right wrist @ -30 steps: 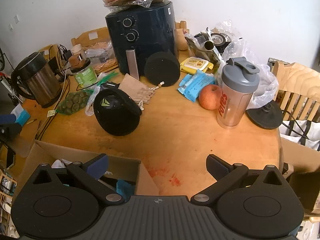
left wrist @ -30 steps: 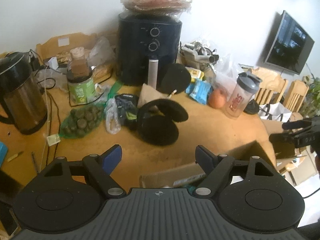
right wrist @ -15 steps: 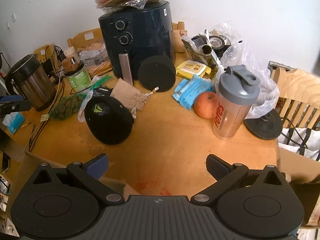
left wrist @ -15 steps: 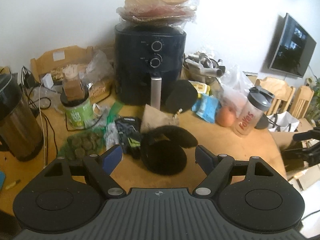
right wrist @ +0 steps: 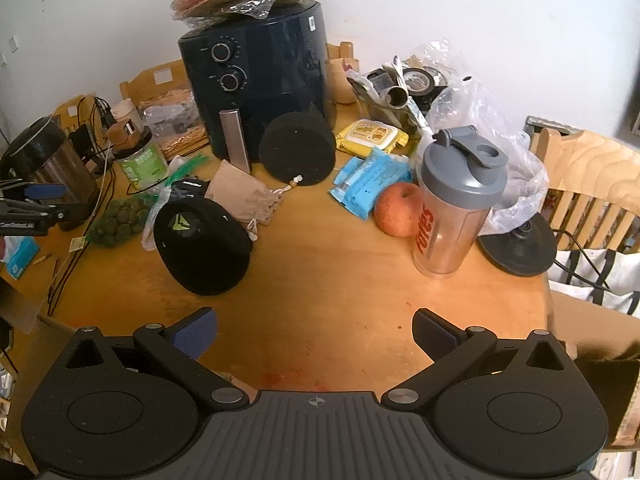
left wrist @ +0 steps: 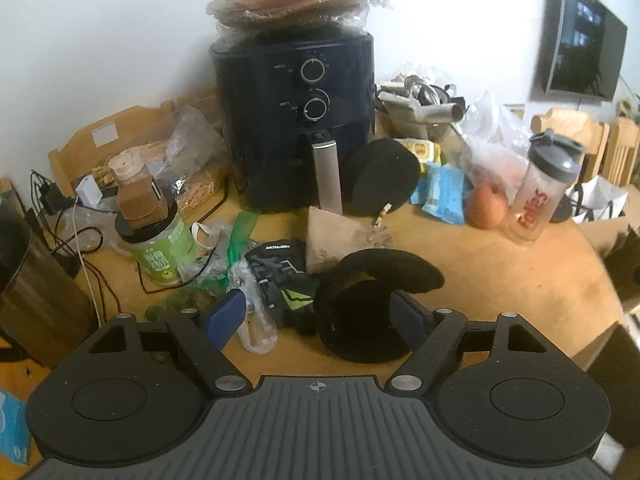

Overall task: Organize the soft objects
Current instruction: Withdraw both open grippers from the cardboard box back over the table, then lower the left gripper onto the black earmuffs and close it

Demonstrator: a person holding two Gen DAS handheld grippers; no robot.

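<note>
A black cap [left wrist: 368,320] with a green logo lies on the wooden table [left wrist: 500,280], its brim curled upward. My left gripper [left wrist: 316,312] is open and close over it. The cap fills the right half of the gap and no pad presses on it. A black glove [left wrist: 280,276] with green marks lies just left of the cap. From the right wrist view the cap [right wrist: 204,248] is ahead to the left. My right gripper [right wrist: 316,332] hangs open over bare table, holding nothing. The left gripper [right wrist: 32,204] shows at that view's left edge.
A black air fryer [left wrist: 296,120] stands at the back with a round black pad [right wrist: 298,150] and a brown pouch [right wrist: 244,196] before it. A shaker bottle [right wrist: 456,208] and an apple [right wrist: 398,210] are on the right. A kettle [left wrist: 28,292] and a green jar [left wrist: 160,248] stand left, and a cardboard box [right wrist: 36,340] sits at the near edge.
My left gripper has moved forward and down toward the cap, which now sits large between its fingers. The right gripper shifted slightly forward, and the box has slid mostly out of its view.
</note>
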